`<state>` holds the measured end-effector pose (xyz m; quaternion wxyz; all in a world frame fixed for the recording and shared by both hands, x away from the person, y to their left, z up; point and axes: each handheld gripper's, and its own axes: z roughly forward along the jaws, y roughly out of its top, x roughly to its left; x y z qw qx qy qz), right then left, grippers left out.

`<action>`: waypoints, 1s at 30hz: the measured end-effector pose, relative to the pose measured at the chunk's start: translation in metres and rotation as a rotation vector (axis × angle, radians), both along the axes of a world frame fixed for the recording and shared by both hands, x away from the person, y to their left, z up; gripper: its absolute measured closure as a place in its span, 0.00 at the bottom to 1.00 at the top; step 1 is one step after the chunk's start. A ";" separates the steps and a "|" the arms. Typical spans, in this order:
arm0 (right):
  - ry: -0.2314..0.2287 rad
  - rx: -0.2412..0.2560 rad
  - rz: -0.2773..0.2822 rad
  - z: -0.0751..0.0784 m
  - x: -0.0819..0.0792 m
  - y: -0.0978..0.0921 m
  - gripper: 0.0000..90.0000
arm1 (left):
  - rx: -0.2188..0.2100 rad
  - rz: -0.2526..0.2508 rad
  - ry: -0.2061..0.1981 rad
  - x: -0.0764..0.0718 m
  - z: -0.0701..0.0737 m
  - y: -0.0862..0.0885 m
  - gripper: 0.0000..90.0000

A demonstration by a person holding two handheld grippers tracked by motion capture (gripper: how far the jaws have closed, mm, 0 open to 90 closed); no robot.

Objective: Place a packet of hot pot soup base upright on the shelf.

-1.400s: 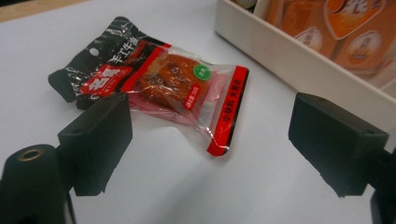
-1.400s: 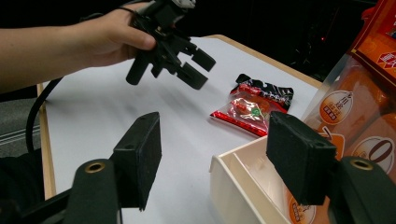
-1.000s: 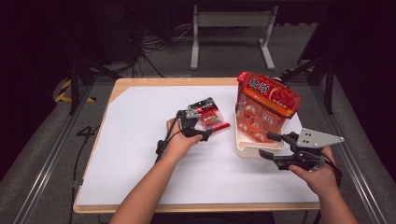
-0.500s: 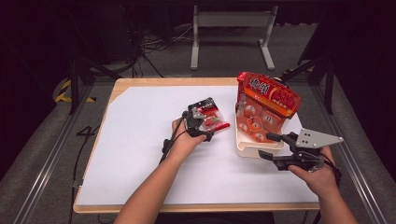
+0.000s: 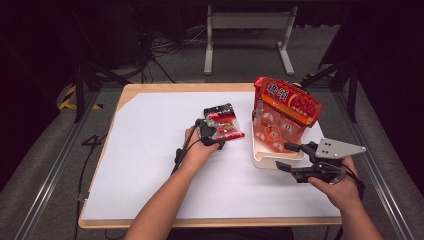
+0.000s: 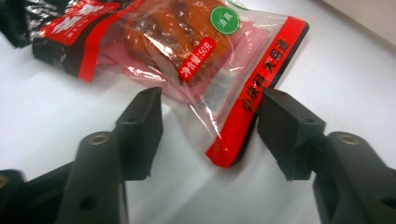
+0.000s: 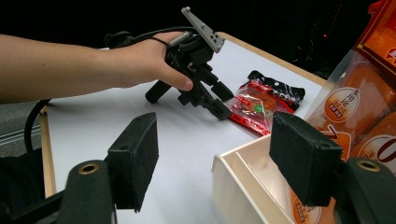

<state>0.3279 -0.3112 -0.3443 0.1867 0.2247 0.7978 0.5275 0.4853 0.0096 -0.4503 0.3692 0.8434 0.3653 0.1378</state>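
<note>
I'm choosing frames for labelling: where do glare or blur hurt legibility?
Left gripper view: glare streaks the clear snack packet and its far end blurs, though the red edge strip reads sharply. Right gripper view: the near black jaws look soft. High view: white table evenly lit, dark surroundings.

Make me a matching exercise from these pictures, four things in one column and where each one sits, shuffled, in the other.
Things
1. left tool
2. right tool
3. small snack packet
4. big orange bag

Places or states
A. standing in the white bin
B. open, by the bin's near corner
C. lying flat on the white table
D. open, jaws either side of a packet's corner

Pairs: 1-D, 2-B, 3-C, 4-A
</note>
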 end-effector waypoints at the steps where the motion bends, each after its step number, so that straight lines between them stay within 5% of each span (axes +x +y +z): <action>1: 0.000 0.000 0.001 0.000 0.000 0.000 0.37 | 0.001 0.004 0.001 0.000 0.000 0.001 0.50; 12: 0.000 -0.005 0.003 -0.002 0.000 0.001 0.37 | -0.008 0.046 0.002 0.002 0.001 0.008 0.96; 19: 0.001 -0.011 0.003 -0.004 0.001 0.001 0.38 | -0.044 0.049 0.039 0.000 0.005 0.013 1.00; 30: 0.000 -0.013 0.008 -0.004 0.001 0.003 0.38 | -0.115 -0.001 -0.028 -0.031 0.024 0.041 1.00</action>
